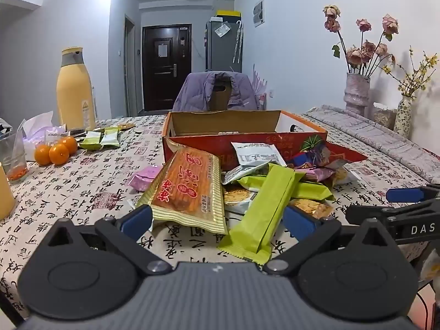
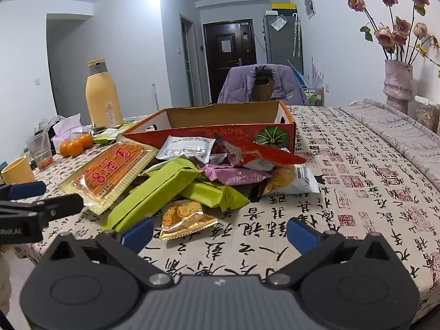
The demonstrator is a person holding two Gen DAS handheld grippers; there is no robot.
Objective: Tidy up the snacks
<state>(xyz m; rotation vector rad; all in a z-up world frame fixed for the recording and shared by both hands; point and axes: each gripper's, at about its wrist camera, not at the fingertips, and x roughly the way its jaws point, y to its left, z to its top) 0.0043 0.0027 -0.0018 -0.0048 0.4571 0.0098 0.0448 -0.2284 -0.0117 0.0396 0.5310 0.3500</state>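
Left wrist view: a room with pale walls and a dark door [image 1: 166, 67] at the far end; the worktop [image 1: 68, 192] wears a cloth printed with black calligraphy. On it a heap of snack packets lies in front of an open red cardboard box [image 1: 242, 134]. An orange-and-gold packet [image 1: 187, 189] leans on the heap's left side, and a long lime-green packet [image 1: 264, 214] slants across its near edge. The left gripper [image 1: 217, 220] hangs just before the heap with its jaws spread wide, holding nothing; both packets' near ends lie between its blue pads. Three oranges [image 1: 56, 151] and a yellow bottle [image 1: 74, 90] stand well to the left.

Right wrist view: the same cloth and door. The right gripper [image 2: 220, 232] has its jaws wide apart and empty above bare cloth, with a small clear packet of golden crumbs [image 2: 184, 218] just beyond its left pad. The heap sits left of centre, the box [image 2: 228, 126] behind it. A vase of dried roses [image 2: 397, 82] stands at the right.
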